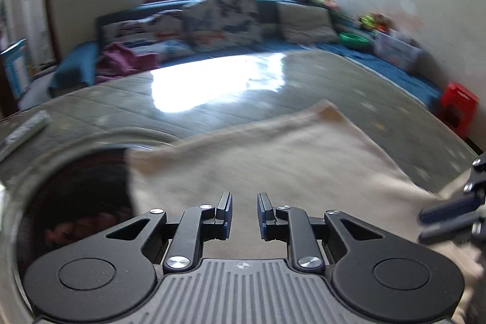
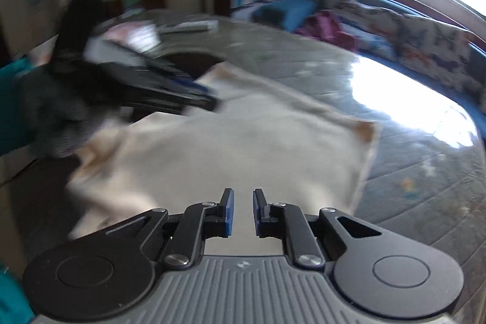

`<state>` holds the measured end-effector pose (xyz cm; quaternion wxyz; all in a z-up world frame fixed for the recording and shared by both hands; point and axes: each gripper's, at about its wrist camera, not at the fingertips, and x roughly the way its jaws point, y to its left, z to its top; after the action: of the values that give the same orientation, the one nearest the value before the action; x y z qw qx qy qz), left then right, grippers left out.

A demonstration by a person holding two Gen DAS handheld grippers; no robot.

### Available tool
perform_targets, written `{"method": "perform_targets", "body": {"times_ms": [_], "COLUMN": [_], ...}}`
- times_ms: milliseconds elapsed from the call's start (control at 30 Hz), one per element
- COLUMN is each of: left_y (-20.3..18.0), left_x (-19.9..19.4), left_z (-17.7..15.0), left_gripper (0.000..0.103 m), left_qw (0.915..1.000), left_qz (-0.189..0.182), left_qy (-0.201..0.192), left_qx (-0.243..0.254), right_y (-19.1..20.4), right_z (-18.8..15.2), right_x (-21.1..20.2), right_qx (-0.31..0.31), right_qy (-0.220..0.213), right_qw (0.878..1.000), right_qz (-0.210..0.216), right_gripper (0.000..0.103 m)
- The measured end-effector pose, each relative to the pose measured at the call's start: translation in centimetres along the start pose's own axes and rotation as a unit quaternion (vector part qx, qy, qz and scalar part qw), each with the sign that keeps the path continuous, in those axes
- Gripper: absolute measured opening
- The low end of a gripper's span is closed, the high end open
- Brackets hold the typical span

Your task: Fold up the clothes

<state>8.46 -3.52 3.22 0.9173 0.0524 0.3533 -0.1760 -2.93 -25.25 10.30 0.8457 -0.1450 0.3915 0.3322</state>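
Fingers of the left gripper (image 1: 244, 210) and the right gripper (image 2: 243, 207) are parted with nothing between them, low in each frame, above a cream cloth (image 1: 273, 160) lying mid-frame on the glossy table (image 1: 212, 93).

The left tongs (image 1: 244, 213) stood with a clear gap between their two black fingers, nothing held in it. Directly ahead of them lay a cream, flat-spread cloth garment (image 1: 273, 160) on the round, glossy grey tabletop (image 1: 212, 93), blurred by motion. The right tongs (image 1: 449, 220) showed at the far right edge, over the garment's edge; their state could not be told. Ahead-left, a dark round opening (image 1: 79, 196) showed in the tabletop.
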Motion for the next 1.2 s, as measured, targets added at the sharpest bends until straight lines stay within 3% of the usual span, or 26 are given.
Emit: {"method": "perform_targets", "body": {"times_ms": [167, 267, 433, 533, 667, 767, 967, 1200], "left_y": [-2.6, -3.2, -3.4, -3.7, -5.4, -7.3, -10.9, -12.9], "left_x": [-0.2, -0.4, -0.7, -1.6, -3.1, -4.0, -5.1, -5.3], "left_z": [-1.8, -2.6, -2.9, -3.0, -3.7, -4.9, -7.1, -7.7], "left_gripper": [0.019, 0.019, 0.021, 0.021, 0.021, 0.021, 0.021, 0.020], "left_qw": [0.9995, 0.9994, 0.9995, 0.9998, 0.9988, 0.9967, 0.9897, 0.9830], "left_qz": [-0.020, -0.011, 0.007, 0.000, -0.031, -0.064, -0.119, -0.139], "left_qy": [0.004, 0.000, -0.004, -0.011, -0.024, -0.026, -0.021, -0.017], "left_qx": [0.023, 0.034, 0.030, 0.019, 0.027, 0.042, 0.076, 0.119], "right_y": [3.6, 5.2, 6.9, 6.2, 2.8, -0.7, -7.4, -12.4], "right_z": [-2.0, -3.2, -4.7, -5.3, -6.6, -8.5, -13.7, -17.8], "right_x": [0.4, 0.6, -1.0, -2.5, -5.1, -6.0, -8.1, -10.5], "right_qx": [-0.028, -0.046, -0.069, -0.042, 0.036, 0.099, 0.232, 0.296], "right_qy": [0.020, 0.031, 0.024, 0.008, -0.026, -0.031, -0.028, -0.032], "right_qw": [0.999, 0.997, 0.996, 0.998, 0.999, 0.991, 0.952, 0.915], "right_qz": [0.034, 0.047, 0.053, 0.046, -0.006, -0.080, -0.198, -0.271], "right_gripper": [0.011, 0.012, 0.013, 0.013, 0.018, 0.020, 0.021, 0.023]}}
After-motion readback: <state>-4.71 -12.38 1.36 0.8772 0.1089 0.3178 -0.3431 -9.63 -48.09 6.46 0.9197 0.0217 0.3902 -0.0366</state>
